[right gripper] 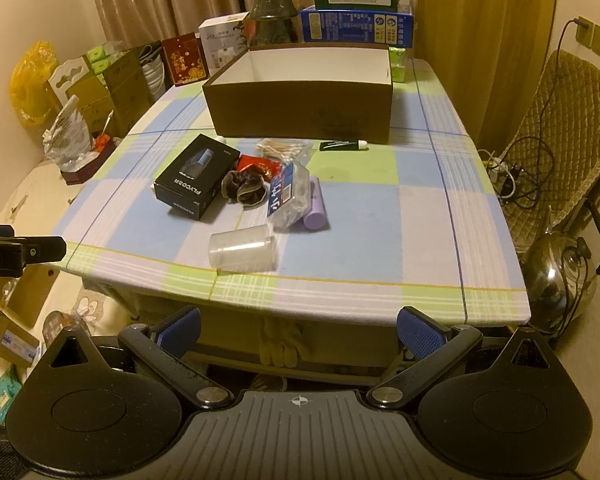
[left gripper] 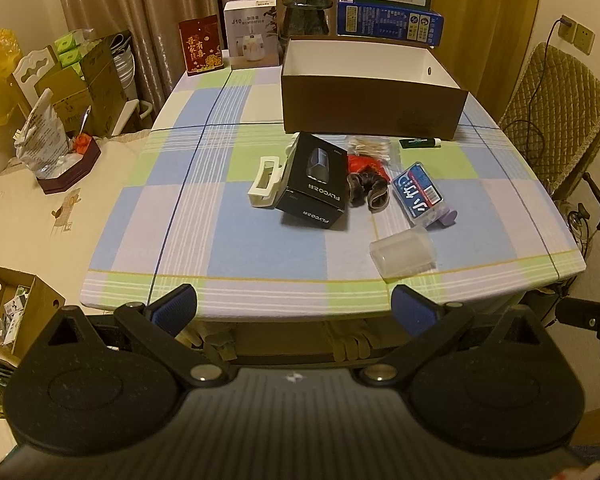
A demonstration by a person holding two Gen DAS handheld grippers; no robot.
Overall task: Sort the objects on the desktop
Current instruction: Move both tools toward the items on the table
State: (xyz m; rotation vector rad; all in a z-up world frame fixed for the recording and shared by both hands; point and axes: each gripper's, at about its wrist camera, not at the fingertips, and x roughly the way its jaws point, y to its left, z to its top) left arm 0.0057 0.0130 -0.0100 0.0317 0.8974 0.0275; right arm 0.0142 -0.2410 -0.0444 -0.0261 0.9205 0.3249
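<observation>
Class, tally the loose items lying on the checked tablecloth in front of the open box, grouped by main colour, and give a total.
Black: 2, FLYCO carton, dark fabric scrunchie
White: 1, plastic holder
Clear: 2, plastic cup, cotton swab bag
Red: 1, packet
Blue: 1, labelled pack
Purple: 1, cylinder
Green: 1, tube
Total: 9

light: dim, warm yellow indoor cast | shadows: soft, short beside items on the surface [left gripper: 260, 248] | glare: none strong | focus: slightly soft, grainy throughout | distortion: heavy fisheye bending, dark vignette in corners
</observation>
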